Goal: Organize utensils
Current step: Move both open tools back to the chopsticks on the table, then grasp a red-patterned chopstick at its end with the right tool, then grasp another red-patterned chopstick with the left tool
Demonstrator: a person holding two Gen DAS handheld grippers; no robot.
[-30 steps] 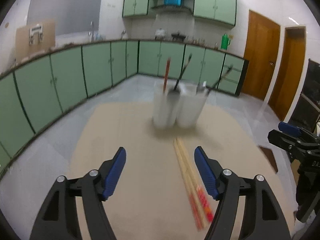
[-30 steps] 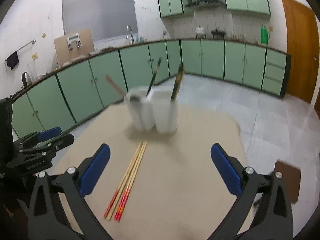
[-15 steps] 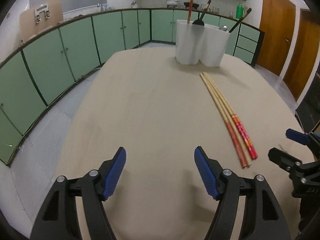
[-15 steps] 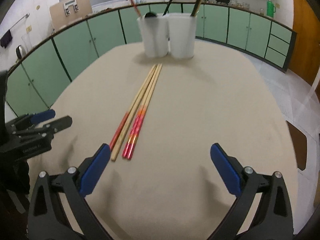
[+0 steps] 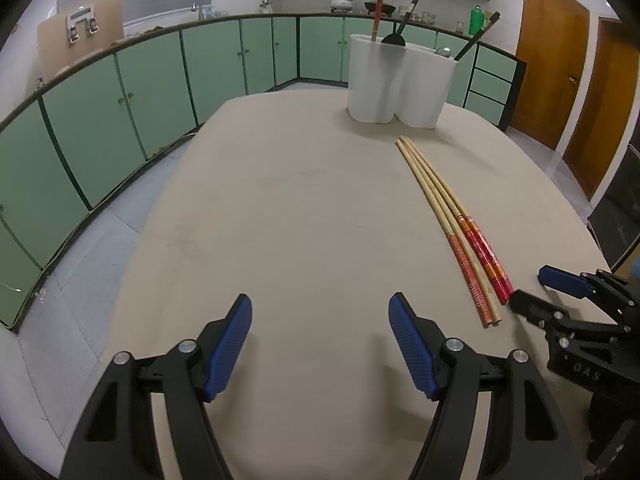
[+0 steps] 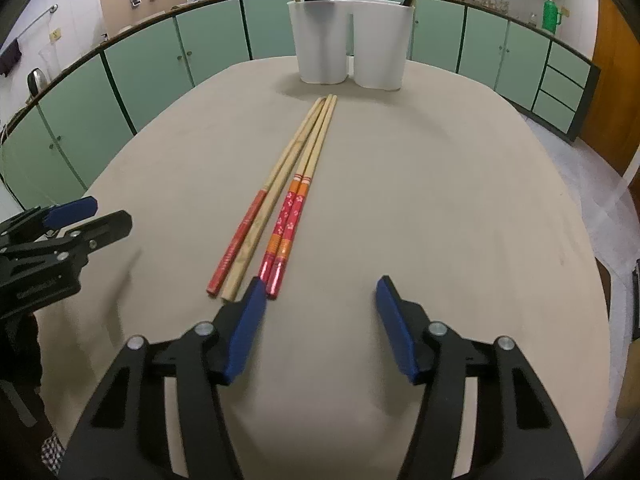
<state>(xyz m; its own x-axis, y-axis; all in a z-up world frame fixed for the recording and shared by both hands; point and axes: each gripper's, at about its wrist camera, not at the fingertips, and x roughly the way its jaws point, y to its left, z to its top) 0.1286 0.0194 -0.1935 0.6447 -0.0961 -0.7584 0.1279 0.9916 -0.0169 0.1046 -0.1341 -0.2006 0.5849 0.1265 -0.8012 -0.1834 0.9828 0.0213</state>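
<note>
Hovering low over the table [image 5: 304,208], both tongs spread wide and gripping nothing; my left gripper [image 5: 320,336] is over bare tabletop, my right gripper [image 6: 320,312] sits just short of the chopsticks [image 6: 280,216]. Four chopsticks lie side by side, painted red ends toward me, plain tips pointing away; my right tong's left pad [image 6: 246,330] is nearly at the red ends, can't tell if touching. Straight ahead past the tips stands the white holder [image 6: 348,40], twin compartments, already holding a red-handled stick, a black ladle-type tool and dark-handled pieces, exact slots hard to tell. Judging by that, some utensils are sorted, these four are left: pick up, carry forward, drop in upright. Likely right tong goes first, being closest. Surface is a plain beige rounded table, no clutter. Room is a kitchen: green cabinets curving round, counter with sink and pots, wooden doors off to my right, pale tiled floor
</note>
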